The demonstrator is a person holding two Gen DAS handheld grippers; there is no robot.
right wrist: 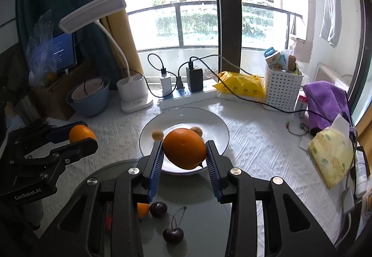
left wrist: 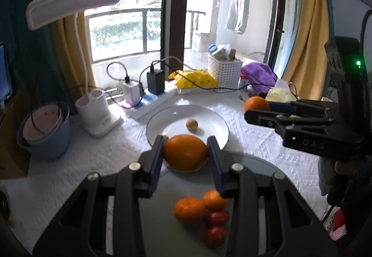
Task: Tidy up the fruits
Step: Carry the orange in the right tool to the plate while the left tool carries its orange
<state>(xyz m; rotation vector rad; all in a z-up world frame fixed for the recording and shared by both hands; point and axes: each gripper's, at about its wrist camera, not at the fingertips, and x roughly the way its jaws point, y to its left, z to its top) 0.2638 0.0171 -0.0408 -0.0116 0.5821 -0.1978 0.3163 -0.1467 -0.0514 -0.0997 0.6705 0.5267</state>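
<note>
In the left wrist view my left gripper [left wrist: 185, 143] is shut on a large orange [left wrist: 186, 154], held above the near rim of a white plate [left wrist: 209, 117]. A small brown fruit [left wrist: 191, 124] lies on that plate. At the right, my right gripper [left wrist: 255, 109] is shut on a second orange [left wrist: 257, 103]. The right wrist view shows that gripper [right wrist: 184, 145] clamping its orange [right wrist: 184, 150] over the white plate [right wrist: 216, 126], where two small fruits [right wrist: 157, 134] lie. The left gripper [right wrist: 84, 135] with its orange [right wrist: 80, 132] hangs at the left.
A grey round plate [left wrist: 162, 222] beneath the grippers carries two tangerines [left wrist: 189, 210], small red fruits [left wrist: 218, 218] and dark cherries [right wrist: 173, 235]. At the back stand a desk lamp [right wrist: 133, 91], a blue bowl [right wrist: 90, 98], a power strip [right wrist: 186, 96], a white basket [right wrist: 282, 89], and a purple cloth [right wrist: 325, 98].
</note>
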